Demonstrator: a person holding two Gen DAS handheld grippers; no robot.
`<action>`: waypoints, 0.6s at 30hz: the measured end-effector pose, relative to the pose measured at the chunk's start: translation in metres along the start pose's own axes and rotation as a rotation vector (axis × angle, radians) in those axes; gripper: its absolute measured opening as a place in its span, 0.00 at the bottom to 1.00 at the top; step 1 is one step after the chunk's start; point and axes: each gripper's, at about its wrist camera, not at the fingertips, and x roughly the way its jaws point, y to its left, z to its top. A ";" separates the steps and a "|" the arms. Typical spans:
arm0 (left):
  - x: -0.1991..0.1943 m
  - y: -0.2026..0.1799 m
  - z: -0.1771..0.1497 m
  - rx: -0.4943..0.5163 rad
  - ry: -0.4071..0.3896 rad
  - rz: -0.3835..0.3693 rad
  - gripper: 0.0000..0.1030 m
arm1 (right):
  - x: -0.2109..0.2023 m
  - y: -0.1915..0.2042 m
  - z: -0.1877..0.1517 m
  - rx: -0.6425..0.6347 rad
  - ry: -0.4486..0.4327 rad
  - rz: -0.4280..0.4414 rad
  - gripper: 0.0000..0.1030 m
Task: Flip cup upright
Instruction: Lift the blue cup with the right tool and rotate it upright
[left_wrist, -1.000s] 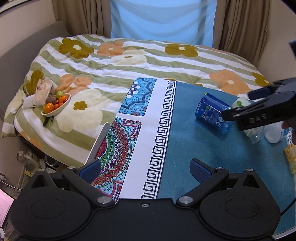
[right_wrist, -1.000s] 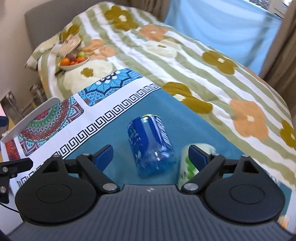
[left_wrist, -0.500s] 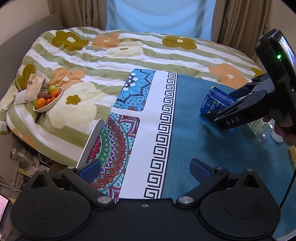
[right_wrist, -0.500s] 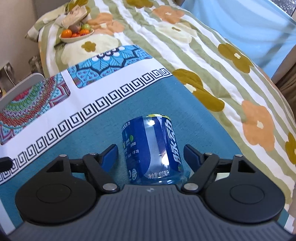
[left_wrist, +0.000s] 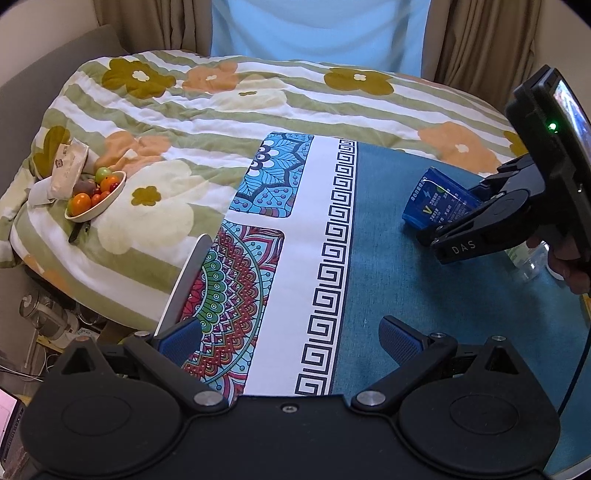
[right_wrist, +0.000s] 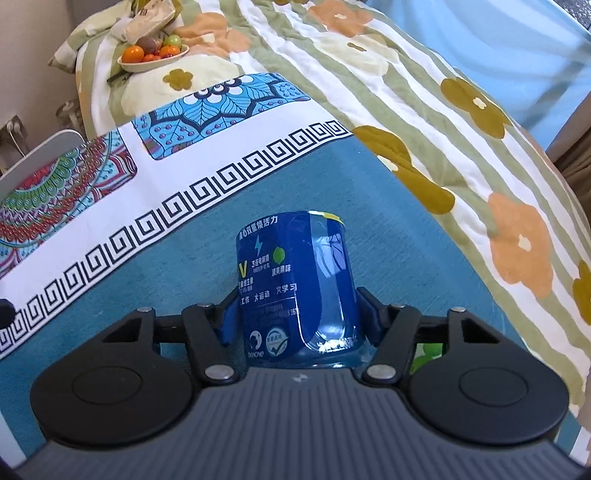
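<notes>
Right wrist: right hand-held gripper (right_wrist: 297, 317) low, clamping blue cup (right_wrist: 295, 284) sides.

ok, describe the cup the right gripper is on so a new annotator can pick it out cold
Find the plain teal half of the table mat, right of the Greek-key border. The blue cup lies there on its side, clamped between the right gripper fingers. Its blue label with white Chinese print separates it from the green-and-white bottle beside it.

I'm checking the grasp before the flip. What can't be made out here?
- Blue cup: its near end, right wrist view, hidden behind the right gripper.
- Same cup, left wrist view: far half hidden behind that gripper.
- Green-labelled bottle: only a sliver shows.
</notes>
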 end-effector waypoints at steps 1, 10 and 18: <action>0.000 0.000 0.000 0.001 -0.002 0.000 1.00 | -0.003 0.000 0.000 0.006 -0.002 -0.002 0.75; -0.010 -0.006 0.001 0.022 -0.020 -0.010 1.00 | -0.043 -0.004 -0.019 0.128 0.001 0.015 0.75; -0.022 -0.018 -0.006 0.052 -0.024 -0.025 1.00 | -0.083 0.001 -0.064 0.256 0.042 0.028 0.75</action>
